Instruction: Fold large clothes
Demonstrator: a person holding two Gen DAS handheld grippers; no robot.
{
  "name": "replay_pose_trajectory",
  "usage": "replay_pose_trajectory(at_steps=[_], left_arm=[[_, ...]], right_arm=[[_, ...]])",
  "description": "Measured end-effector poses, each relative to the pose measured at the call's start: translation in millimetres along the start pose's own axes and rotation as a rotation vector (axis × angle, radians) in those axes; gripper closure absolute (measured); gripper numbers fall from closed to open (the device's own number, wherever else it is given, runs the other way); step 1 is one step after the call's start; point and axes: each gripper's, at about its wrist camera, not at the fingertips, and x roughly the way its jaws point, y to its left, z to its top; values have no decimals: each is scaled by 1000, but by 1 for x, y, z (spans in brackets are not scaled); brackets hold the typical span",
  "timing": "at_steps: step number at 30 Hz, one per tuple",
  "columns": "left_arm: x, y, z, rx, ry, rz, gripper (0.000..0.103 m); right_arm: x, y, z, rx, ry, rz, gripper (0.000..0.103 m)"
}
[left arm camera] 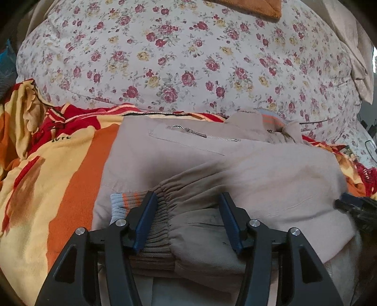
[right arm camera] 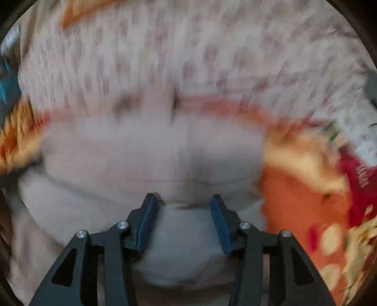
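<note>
My left fingers (left arm camera: 188,200) are spread, both blue pads clear of cloth, hovering over the ribbed cuff (left arm camera: 150,226) of a sleeve that lies folded across the beige jacket (left arm camera: 271,179). Cuff sits between and just under the pads, nothing pinched. The jacket lies on an orange, yellow and red blanket (left arm camera: 59,169) on the bed, collar (left arm camera: 271,120) with grey-orange rib trim at the far end, chest zipper (left arm camera: 205,136) closed and pointing across. Beyond the blanket is a floral quilt (left arm camera: 188,58), with an orange cushion (left arm camera: 254,9) at the far edge. Tip of my right gripper shows dark at the right rim of the left view. Right wrist view is heavily motion-blurred: my right fingers (right arm camera: 183,202) are spread too, over the beige jacket (right arm camera: 141,150) fabric, a fold edge between the pads but not clamped. Blanket (right arm camera: 301,202) is to the right, floral quilt (right arm camera: 188,47) behind.
</note>
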Motion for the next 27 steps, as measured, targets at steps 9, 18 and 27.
replay_pose_trajectory(at_steps=[9,18,27], left_arm=[[-140,28,-22,31,-133,-64,60],[-206,48,-131,94,-54,-56,60],[-228,50,-216,112,-27,-6,60]], right_arm=[[-164,-42,-105,186,-250,33,40],[-182,-57,-259,359,-121,69,37],[-138,-23,-280,328,27,134,35]])
